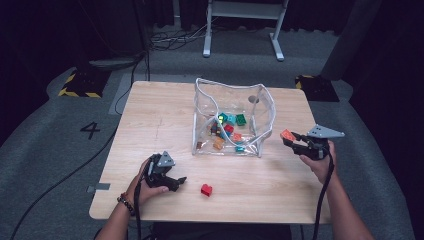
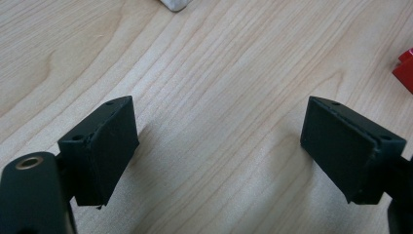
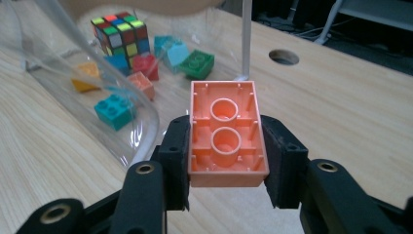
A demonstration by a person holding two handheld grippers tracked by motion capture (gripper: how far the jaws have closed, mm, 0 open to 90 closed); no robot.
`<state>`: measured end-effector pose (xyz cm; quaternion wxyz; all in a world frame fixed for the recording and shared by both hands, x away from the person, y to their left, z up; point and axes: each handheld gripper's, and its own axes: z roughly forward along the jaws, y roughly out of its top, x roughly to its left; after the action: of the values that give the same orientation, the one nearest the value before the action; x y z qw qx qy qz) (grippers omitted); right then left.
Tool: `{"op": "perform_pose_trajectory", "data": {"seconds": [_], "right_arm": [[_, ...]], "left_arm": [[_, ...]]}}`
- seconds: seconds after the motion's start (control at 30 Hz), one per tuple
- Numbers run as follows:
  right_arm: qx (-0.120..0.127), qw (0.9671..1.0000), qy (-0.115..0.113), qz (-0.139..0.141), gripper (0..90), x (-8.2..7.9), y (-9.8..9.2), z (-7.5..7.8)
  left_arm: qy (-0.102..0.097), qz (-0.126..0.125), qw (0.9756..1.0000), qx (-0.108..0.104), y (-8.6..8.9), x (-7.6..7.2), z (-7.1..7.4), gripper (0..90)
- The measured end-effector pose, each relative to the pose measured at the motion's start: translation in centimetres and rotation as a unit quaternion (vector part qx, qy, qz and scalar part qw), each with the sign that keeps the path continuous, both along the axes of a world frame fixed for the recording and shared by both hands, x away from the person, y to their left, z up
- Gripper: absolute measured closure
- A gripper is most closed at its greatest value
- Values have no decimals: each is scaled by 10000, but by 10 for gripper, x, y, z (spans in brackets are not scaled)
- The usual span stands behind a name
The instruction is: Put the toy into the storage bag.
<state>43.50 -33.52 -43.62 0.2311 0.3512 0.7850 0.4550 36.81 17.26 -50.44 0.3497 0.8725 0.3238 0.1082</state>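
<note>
Right gripper view has our right gripper (image 3: 227, 161) pinching the orange brick (image 3: 226, 134) hollow side up, dead centre of the frame, just beside the clear bag (image 3: 141, 129). Down at lower left of the high view, our left gripper (image 1: 176, 181) sits spread wide over the table (image 1: 150, 115), near the red brick (image 1: 206, 190).

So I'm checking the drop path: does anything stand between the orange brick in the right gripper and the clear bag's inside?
Yes: the clear bag's near side wall rises between the orange brick and the blocks inside.
</note>
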Motion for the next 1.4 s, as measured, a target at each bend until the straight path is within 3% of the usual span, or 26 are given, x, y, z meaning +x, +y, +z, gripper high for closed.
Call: {"op": "perform_pose_trajectory", "data": {"seconds": [0.3,0.8,1.0,1.2,1.4], "right_arm": [[-29,9991,-426,5,593,11,-4,50],[51,9969,-774,144,593,28,9,112],[-7,9961,-832,298,593,33,20,127],[137,9953,-784,559,593,36,35,134],[82,9930,-802,865,593,40,57,139]], "left_arm": [[0,0,10000,0,0,0,0,138],[0,0,10000,-1,0,0,0,139],[2,3,10000,-2,0,0,0,138],[8,-4,10000,-4,0,0,0,138],[10,-1,10000,-6,0,0,0,138]]}}
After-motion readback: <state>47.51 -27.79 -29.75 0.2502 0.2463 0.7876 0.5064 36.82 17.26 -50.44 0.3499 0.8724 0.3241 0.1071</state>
